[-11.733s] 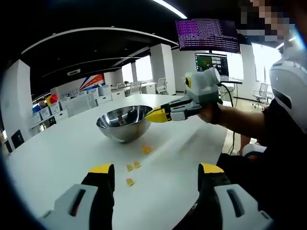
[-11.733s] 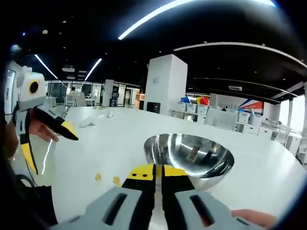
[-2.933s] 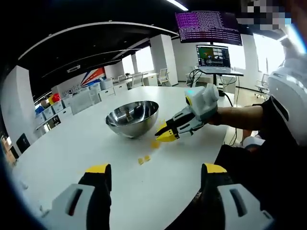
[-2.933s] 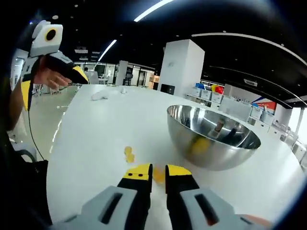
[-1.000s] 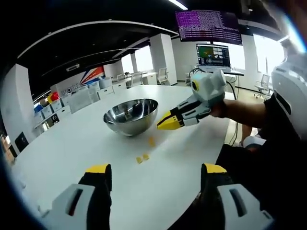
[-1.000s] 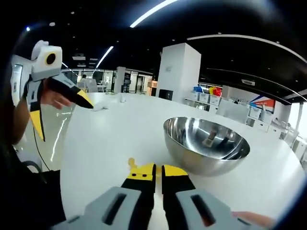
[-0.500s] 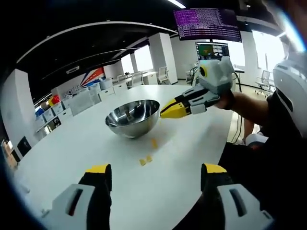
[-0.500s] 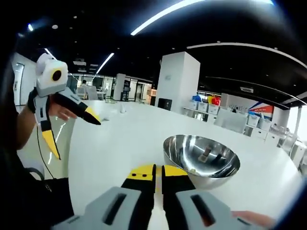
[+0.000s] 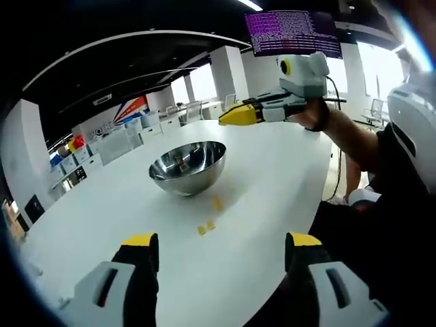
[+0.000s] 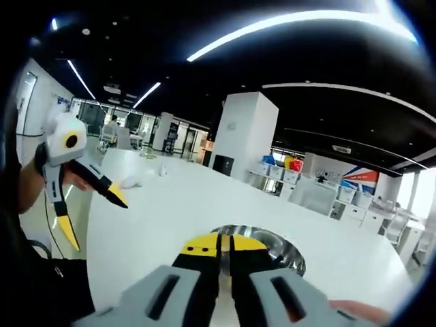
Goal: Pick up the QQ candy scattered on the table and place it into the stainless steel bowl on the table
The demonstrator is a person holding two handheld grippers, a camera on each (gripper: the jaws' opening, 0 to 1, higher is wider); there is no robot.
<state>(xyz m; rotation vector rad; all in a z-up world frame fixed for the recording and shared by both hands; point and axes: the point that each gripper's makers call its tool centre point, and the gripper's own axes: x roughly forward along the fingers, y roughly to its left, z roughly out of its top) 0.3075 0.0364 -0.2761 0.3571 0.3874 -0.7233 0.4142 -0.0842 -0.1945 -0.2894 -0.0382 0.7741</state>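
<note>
- Open-plan office, dark ceiling with strip lights, white pillars, monitors at the far end; big white round table [image 9: 272,184] carries everything.
- Stainless steel bowl [image 9: 187,165] sits mid-table, well ahead of the left gripper [image 9: 218,253] and below and just ahead of the right gripper [image 10: 221,246]; in the right gripper view its rim peeks out beyond the yellow tips.
- Right gripper is raised above the table, tips level and pointing over the bowl; seen from the left gripper view at [image 9: 240,114].
- Its jaws are pressed almost together, only a thin slit between them. Presumably pinching a candy, but nothing shows between the tips, so I can't tell.
- Left gripper is spread wide, holding nothing, hanging over the near table edge, touching nothing.
- Loose QQ candy: one piece [image 9: 217,202] just in front of the bowl, a pair [image 9: 206,227] nearer the left gripper.
- Step, my read: carry-and-drop into the bowl. Next move calls for getting the right tips squarely over the bowl mouth, then parting the jaws.
- After that, three pieces left to collect.
</note>
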